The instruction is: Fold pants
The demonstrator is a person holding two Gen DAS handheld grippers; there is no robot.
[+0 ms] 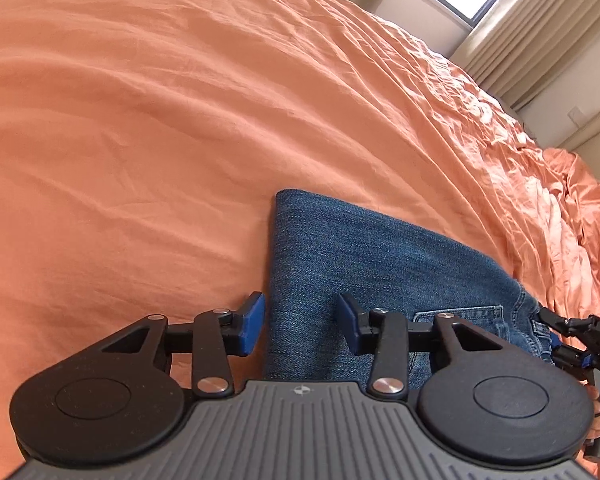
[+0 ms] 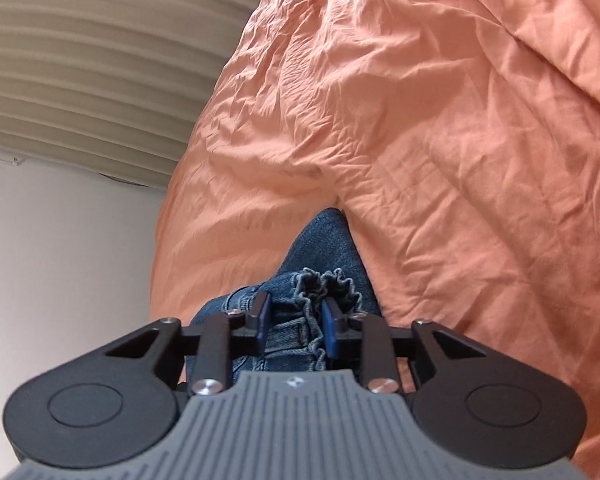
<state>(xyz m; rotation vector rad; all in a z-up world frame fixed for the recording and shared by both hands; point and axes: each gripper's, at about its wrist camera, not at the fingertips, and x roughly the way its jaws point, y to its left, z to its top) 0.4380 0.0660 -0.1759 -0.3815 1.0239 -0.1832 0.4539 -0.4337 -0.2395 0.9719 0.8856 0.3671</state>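
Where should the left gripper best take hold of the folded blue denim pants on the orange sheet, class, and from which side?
Grip the straight folded edge of the blue denim pants, coming in from the bare orange sheet: the open left gripper already straddles that edge, so closing there probably gathers every layer.

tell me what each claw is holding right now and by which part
The left claw is open over the folded jeans, holding nothing. The right claw has its pads either side of the jeans' bunched, frilled edge; whether it actually pinches it cannot be told.
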